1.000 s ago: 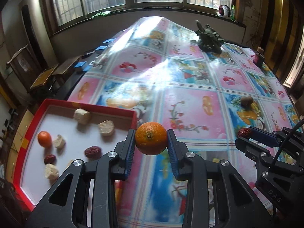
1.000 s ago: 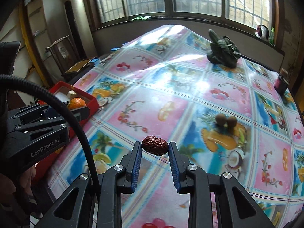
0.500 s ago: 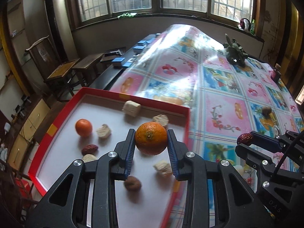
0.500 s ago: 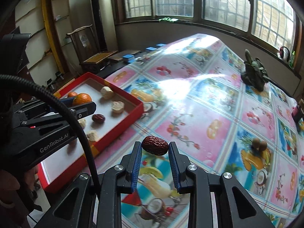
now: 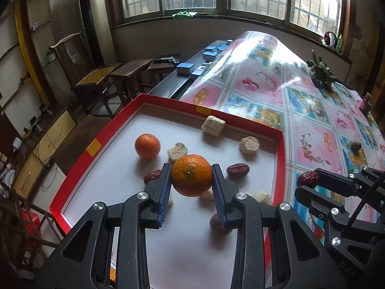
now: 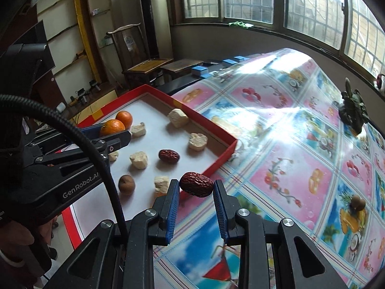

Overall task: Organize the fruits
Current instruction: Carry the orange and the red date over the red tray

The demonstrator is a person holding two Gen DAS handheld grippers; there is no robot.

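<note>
My left gripper (image 5: 191, 183) pinches a dimpled orange (image 5: 191, 178) over the red tray (image 5: 280, 168); right gripper (image 6: 196, 191) pinches a wrinkled date (image 6: 196, 187), pale chunks (image 6: 197, 141) at eleven o'clock.

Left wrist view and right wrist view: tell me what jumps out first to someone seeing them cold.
The orange clamped in the left gripper dominates, held above the white floor of the red tray. Next comes the wrinkled red date pinched in the right gripper, over the tablecloth just outside the tray's near corner. Behind both, the glossy fruit-print tablecloth glares under the windows.
</note>
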